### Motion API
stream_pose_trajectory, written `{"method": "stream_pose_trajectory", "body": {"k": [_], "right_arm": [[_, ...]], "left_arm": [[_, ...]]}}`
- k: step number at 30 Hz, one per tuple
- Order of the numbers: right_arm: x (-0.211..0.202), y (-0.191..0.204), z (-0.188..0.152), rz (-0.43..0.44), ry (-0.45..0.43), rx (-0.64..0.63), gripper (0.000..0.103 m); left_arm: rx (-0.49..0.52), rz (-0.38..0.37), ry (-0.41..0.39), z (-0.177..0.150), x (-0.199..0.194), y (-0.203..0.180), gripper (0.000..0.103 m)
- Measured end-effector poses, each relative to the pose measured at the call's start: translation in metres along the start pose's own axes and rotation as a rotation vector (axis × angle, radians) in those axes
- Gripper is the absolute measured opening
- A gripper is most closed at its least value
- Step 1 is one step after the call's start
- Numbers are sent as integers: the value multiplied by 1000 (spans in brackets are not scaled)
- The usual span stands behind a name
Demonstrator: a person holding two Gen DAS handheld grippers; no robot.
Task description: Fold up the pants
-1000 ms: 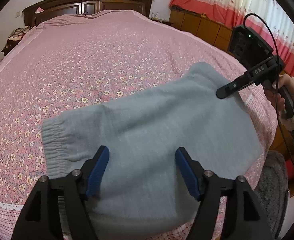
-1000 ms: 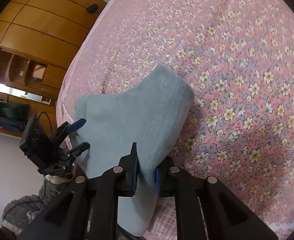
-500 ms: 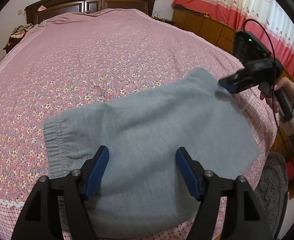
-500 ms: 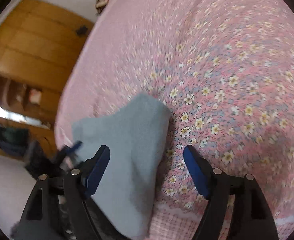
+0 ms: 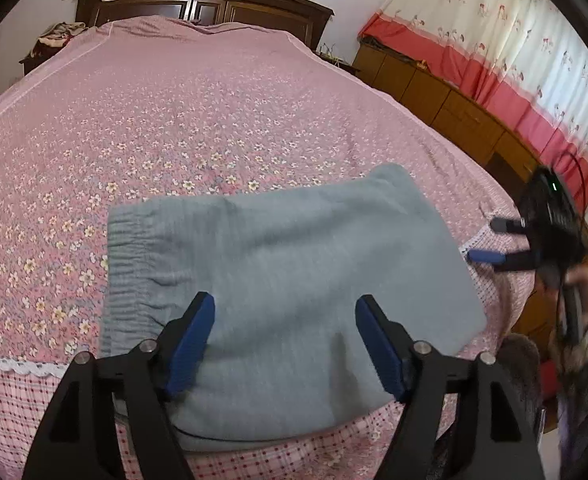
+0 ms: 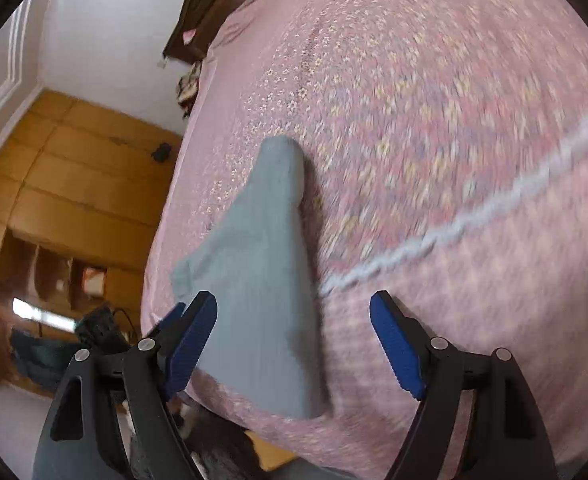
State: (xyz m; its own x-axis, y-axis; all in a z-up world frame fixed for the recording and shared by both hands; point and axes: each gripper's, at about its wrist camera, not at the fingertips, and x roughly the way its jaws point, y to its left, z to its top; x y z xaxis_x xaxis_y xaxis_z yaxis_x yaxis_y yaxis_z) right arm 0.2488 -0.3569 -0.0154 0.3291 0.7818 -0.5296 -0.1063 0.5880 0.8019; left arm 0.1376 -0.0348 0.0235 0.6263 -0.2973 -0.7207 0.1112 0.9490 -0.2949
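While the pants (image 5: 286, 280) are lying folded at the bed (image 5: 214, 92) edge, lower centre of frame, I am holding my left claw (image 5: 284, 344) and right claw (image 6: 294, 344) released; soft, limp cloth, probably best pinched at the waistband.

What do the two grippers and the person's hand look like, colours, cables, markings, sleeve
Both are black, angular frames with silver pivot screws and ribbed blue pads on two tapering fingers. The left gripper shows this close up. The right gripper carries a black box with a small green light and a thin black cable looping from it. The hand on its handle is blurred, with a fuzzy pale cuff over a grey sleeve.
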Motion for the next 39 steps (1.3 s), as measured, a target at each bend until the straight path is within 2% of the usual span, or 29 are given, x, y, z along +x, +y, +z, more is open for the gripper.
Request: {"method": "stream_pose_trajectory", "body": {"k": [2, 4, 6, 10, 13, 15, 19, 21, 22, 24, 25, 26, 27, 28, 31, 36, 39], "right_arm": [[3, 5, -21, 26, -86, 20, 81], [10, 7, -39, 0, -134, 11, 81], [16, 4, -50, -22, -140, 16, 81], [12, -5, -63, -10, -173, 49, 81], [14, -17, -74, 48, -177, 145, 81], [15, -24, -87, 100, -215, 219, 81], [24, -36, -125, 247, -431, 414, 81], [33, -34, -141, 298, -523, 421, 81], [35, -32, -146, 285, -551, 401, 79], [35, -30, -150, 231, -585, 362, 69], [35, -30, -153, 200, -593, 365, 57], [37, -31, -157, 156, -606, 389, 37], [37, -33, -162, 115, -619, 410, 26], [37, -36, -166, 100, -636, 426, 21], [36, -27, -173, 55, -651, 425, 20], [27, -7, -167, -13, -644, 382, 13], [28, 11, -167, -108, -633, 338, 11]], "left_arm": [[12, 1, -2, -1, -3, 0, 77], [4, -9, -12, -1, -6, 0, 77], [-12, -27, -23, -4, -10, 3, 78], [-17, -51, -32, -8, -23, 7, 78], [-7, -38, -57, -11, -35, 11, 78], [-13, -54, -70, -11, -38, 12, 78], [-5, -82, -73, -20, -45, 9, 78], [-6, -90, -74, -28, -45, 9, 78], [-12, -95, -68, -27, -44, 9, 78], [-26, -107, -49, -30, -40, 10, 78], [-28, -110, -42, -32, -40, 10, 78], [-20, -105, -44, -33, -42, 11, 78], [-17, -102, -48, -32, -44, 11, 78], [-16, -103, -57, -32, -48, 12, 78], [-46, -116, -74, -29, -55, 20, 78], [-46, -69, -67, -26, -61, 28, 78], [-32, -51, -68, -27, -64, 31, 78]]}}
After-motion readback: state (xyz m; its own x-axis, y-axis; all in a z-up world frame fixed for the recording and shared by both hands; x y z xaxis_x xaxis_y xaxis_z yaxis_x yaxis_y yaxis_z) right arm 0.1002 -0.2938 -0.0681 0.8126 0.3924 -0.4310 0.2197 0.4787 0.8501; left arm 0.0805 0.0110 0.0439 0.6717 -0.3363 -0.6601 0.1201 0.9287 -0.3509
